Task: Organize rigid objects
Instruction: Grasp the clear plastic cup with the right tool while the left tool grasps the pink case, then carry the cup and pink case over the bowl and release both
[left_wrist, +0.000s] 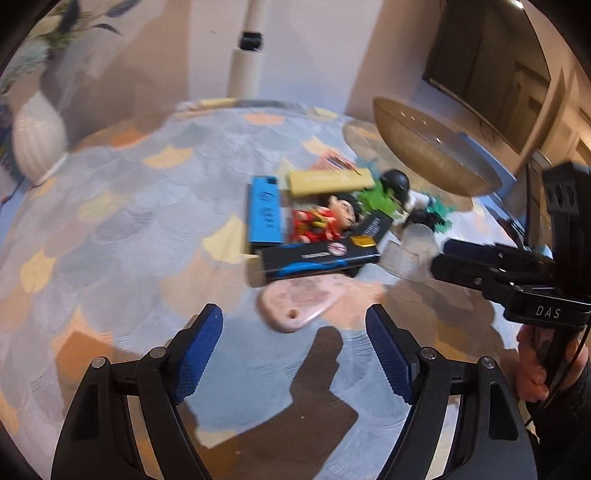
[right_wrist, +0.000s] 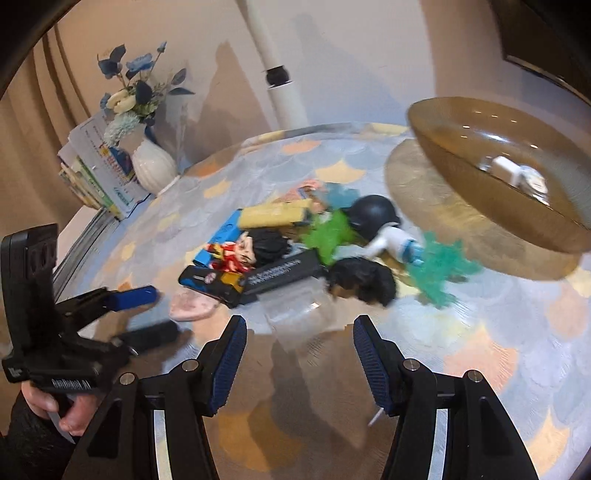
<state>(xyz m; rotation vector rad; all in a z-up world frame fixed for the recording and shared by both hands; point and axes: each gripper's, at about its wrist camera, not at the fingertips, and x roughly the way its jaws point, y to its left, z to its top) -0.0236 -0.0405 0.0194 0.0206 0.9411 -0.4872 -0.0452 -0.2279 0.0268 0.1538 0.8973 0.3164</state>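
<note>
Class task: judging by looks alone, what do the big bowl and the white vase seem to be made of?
Bowl: probably amber-tinted glass or clear plastic; a white item inside shows through, and bright glints dot it.
Vase: likely glazed ceramic; opaque white, ribbed, with a soft sheen.

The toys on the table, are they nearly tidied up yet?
Hardly. A small white thing already lies in the amber bowl. Nothing is in hand: the left gripper and right gripper hover with jaws open and empty. Left: the pile, including the blue box, doll and pink piece.
</note>
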